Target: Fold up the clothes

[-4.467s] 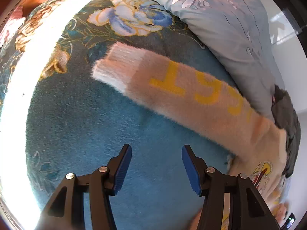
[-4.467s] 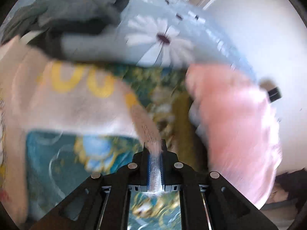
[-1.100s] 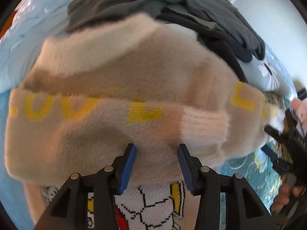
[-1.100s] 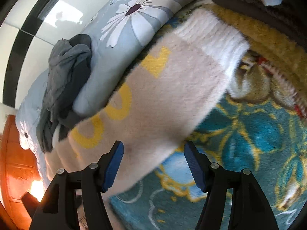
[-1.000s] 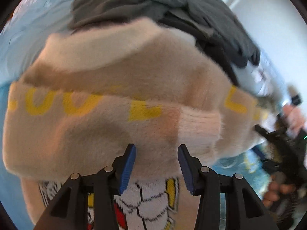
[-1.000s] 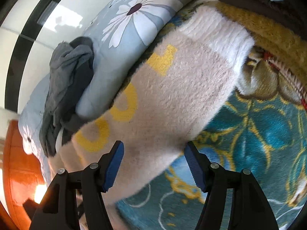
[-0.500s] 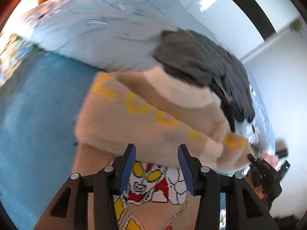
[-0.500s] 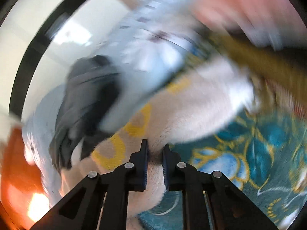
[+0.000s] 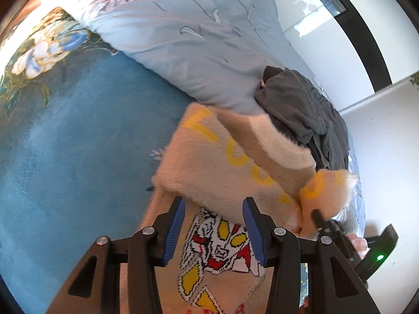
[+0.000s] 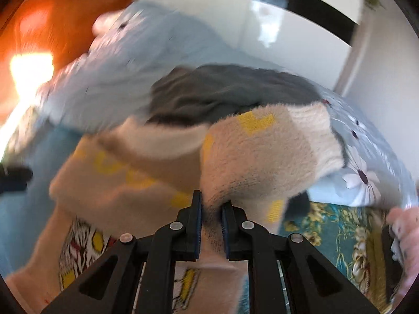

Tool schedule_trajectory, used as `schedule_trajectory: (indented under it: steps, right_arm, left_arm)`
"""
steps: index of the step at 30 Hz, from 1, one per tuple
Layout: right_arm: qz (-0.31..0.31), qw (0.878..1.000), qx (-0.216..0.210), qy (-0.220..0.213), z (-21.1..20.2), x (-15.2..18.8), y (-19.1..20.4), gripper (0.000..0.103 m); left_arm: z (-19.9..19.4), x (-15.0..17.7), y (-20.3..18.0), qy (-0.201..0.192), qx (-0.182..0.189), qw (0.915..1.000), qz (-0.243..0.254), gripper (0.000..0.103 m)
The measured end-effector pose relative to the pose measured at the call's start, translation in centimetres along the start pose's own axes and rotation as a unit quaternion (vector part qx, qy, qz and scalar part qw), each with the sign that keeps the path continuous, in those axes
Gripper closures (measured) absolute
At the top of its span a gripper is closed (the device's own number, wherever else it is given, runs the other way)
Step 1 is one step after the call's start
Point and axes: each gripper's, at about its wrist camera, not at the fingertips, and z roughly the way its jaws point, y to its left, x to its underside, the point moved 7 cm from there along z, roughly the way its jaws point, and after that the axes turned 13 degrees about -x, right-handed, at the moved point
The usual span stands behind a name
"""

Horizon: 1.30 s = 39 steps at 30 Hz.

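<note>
A fuzzy beige sweater (image 9: 209,167) with yellow letters and a cartoon face lies on a blue floral blanket (image 9: 65,130). One sleeve is folded across its chest. My left gripper (image 9: 213,209) is open and empty, hovering over the sweater's front just below the folded sleeve. My right gripper (image 10: 211,204) is shut on the other sleeve (image 10: 262,154) and holds it lifted over the sweater body (image 10: 117,183). In the left wrist view the right gripper (image 9: 320,222) shows at the right with the raised sleeve (image 9: 327,185).
A pale blue flowered quilt (image 9: 196,34) lies bunched along the far side, with a dark grey garment (image 9: 301,104) heaped on it just behind the sweater. A pink item (image 10: 403,238) sits at the right. White wall and window behind.
My right gripper closed on the sweater's right sleeve and lifted it inward over the body. My left gripper pulled back from the folded left sleeve, staying open.
</note>
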Motion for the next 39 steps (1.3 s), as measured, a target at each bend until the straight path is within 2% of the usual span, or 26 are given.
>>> schedule_trajectory:
  steps: [2, 5, 6, 7, 9, 12, 14, 16, 20, 21, 24, 25, 29, 34, 39]
  right_arm:
    - [-0.031, 0.999, 0.004, 0.015, 0.7, 0.4, 1.3, 0.088]
    - [-0.069, 0.997, -0.011, 0.028, 1.1, 1.1, 3.4, 0.080]
    - [-0.077, 0.996, -0.021, 0.028, 1.0, 1.3, 4.0, 0.070]
    - [-0.083, 0.996, -0.026, 0.027, 0.8, 1.3, 4.3, 0.066]
    - [-0.076, 0.996, -0.044, 0.017, -0.4, 0.8, 4.4, 0.065]
    - [-0.032, 0.995, -0.088, -0.022, -3.6, -0.1, 3.4, 0.044]
    - [-0.009, 0.995, -0.088, -0.038, -5.0, -0.2, 1.8, 0.043]
    - [0.022, 0.996, -0.081, -0.028, -5.0, 0.3, -0.4, 0.043]
    - [0.095, 0.993, -0.071, -0.003, -4.3, 2.1, -4.3, 0.043]
    - [0.113, 0.991, -0.071, -0.001, -4.3, 2.5, -5.1, 0.043]
    - [0.154, 0.986, -0.067, 0.002, -4.7, 3.5, -7.3, 0.043]
    - [0.164, 0.984, -0.064, 0.001, -4.9, 3.7, -7.9, 0.043]
    - [0.191, 0.979, -0.066, 0.007, -4.6, 4.3, -9.3, 0.043]
    - [0.192, 0.979, -0.073, 0.007, -4.5, 4.2, -9.1, 0.043]
    - [0.194, 0.978, -0.071, 0.013, -4.1, 4.3, -9.0, 0.043]
  left_arm:
    - [0.1, 0.1, 0.5, 0.004, 0.005, 0.9999, -0.012, 0.053]
    - [0.1, 0.1, 0.9, 0.006, 0.003, 0.9999, -0.015, 0.053]
    - [0.1, 0.1, 1.0, 0.006, 0.003, 0.9999, -0.015, 0.053]
    - [0.0, 0.1, 0.9, 0.006, 0.004, 0.9999, -0.013, 0.053]
    - [0.0, 0.2, 0.5, 0.005, 0.005, 1.0000, -0.005, 0.053]
    - [-0.1, 0.8, -1.0, 0.004, 0.013, 0.9996, 0.025, 0.053]
    - [0.0, 1.4, -2.5, 0.005, 0.028, 0.9984, 0.049, 0.050]
    - [0.4, 1.7, -4.0, 0.009, 0.054, 0.9964, 0.065, 0.044]
    - [2.1, 1.6, -4.5, 0.022, 0.068, 0.9957, 0.060, 0.043]
    - [2.4, 1.5, -4.4, 0.024, 0.064, 0.9960, 0.057, 0.043]
    - [3.8, 1.2, -2.4, 0.033, -0.011, 0.9981, 0.051, 0.043]
    - [4.1, 1.2, -2.3, 0.040, -0.002, 0.9983, 0.043, 0.043]
    - [5.6, 1.5, -1.8, 0.068, 0.032, 0.9971, 0.011, 0.043]
    - [7.3, 1.7, -1.2, 0.101, 0.074, 0.9918, -0.027, 0.045]
    - [6.1, 2.7, -2.1, 0.089, 0.073, 0.9933, -0.012, 0.050]
